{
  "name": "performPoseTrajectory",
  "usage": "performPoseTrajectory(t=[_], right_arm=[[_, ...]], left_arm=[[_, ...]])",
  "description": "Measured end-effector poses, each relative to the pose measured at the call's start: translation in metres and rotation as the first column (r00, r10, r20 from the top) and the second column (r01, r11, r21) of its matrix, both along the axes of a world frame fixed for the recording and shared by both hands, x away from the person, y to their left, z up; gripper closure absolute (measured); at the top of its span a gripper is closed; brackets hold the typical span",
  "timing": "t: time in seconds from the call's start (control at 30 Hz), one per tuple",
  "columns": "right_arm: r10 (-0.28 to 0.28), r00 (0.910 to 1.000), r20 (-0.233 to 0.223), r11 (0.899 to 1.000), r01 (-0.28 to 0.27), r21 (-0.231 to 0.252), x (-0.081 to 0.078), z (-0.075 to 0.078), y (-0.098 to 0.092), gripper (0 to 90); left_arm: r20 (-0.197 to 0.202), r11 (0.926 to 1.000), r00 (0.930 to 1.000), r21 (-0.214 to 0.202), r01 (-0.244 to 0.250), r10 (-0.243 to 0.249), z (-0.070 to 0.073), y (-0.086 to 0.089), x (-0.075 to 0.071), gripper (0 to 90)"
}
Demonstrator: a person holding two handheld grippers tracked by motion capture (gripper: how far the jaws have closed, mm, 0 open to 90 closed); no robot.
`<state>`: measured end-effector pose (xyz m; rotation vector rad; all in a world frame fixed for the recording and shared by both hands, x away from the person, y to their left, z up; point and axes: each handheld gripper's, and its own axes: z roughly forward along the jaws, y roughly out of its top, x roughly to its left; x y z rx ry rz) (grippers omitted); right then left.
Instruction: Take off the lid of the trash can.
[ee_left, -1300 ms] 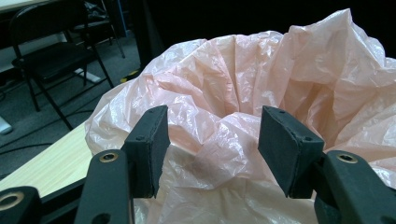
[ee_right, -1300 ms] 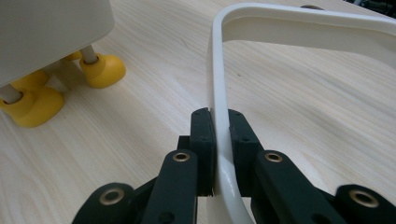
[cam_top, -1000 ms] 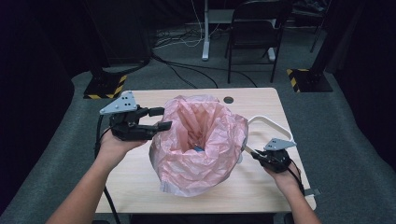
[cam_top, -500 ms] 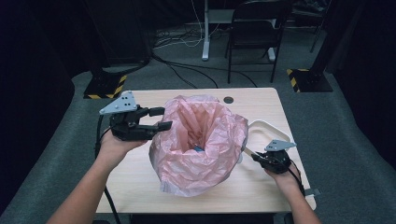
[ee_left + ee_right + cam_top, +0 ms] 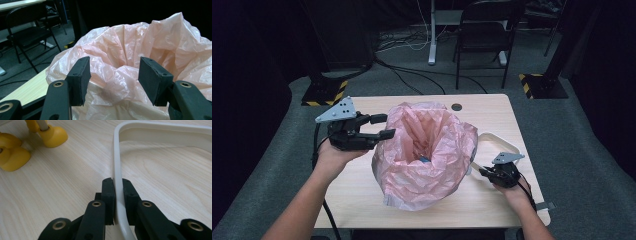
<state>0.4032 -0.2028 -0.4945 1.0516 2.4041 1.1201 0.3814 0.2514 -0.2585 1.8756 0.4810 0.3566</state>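
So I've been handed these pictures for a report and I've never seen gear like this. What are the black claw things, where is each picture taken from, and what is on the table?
The black claws are hand-held grippers: a person holds one in each hand and works them at a wooden table. One picture looks down from above the person's side. The other two come from cameras riding on the grippers, looking along their own jaws.

The left gripper is open at the rim of a crumpled pink plastic bag, which seems to line a container; its pads do not press the plastic. The right gripper is shut on a thin white frame lying beside the bag. Its camera also shows yellow rounded parts on the table; I cannot tell what they belong to.
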Motion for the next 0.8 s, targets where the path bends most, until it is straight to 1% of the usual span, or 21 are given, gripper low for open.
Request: performPoseTrajectory(t=[0.2,0.3,0.5,0.57,0.63,0.8], right_arm=[[-0.005,0.9999,-0.014,1.000,0.005,-0.007,0.0006,-0.0023,-0.0011,81.3],[-0.004,1.0000,-0.007,1.000,0.004,-0.004,0.0004,-0.0022,-0.0003,79.7],[-0.019,0.9998,-0.007,1.000,0.019,-0.008,0.0004,-0.0019,0.0002,71.2],[-0.028,0.9995,-0.015,1.000,0.028,-0.007,0.0013,-0.0024,-0.0002,66.2],[-0.030,0.9994,-0.018,0.999,0.030,-0.011,0.0012,-0.0025,-0.0001,65.3],[-0.034,0.9994,-0.006,0.999,0.034,-0.010,0.0002,-0.0010,0.0008,62.1]], left_arm=[[0.000,1.0000,1.0000,0.002,-0.001,0.001,0.0000,0.0002,0.0004,42.8],[0.001,1.0000,1.0000,0.002,-0.001,0.001,-0.0003,0.0006,0.0006,42.8],[-0.001,1.0000,1.0000,0.004,-0.002,0.002,-0.0011,0.0009,0.0008,42.8],[-0.001,1.0000,1.0000,0.004,-0.002,0.002,-0.0013,0.0009,0.0007,42.8],[-0.003,1.0000,1.0000,0.003,-0.003,0.003,-0.0017,0.0006,0.0007,42.7],[-0.001,1.0000,1.0000,0.006,0.000,0.000,-0.0024,0.0000,0.0013,42.7]])
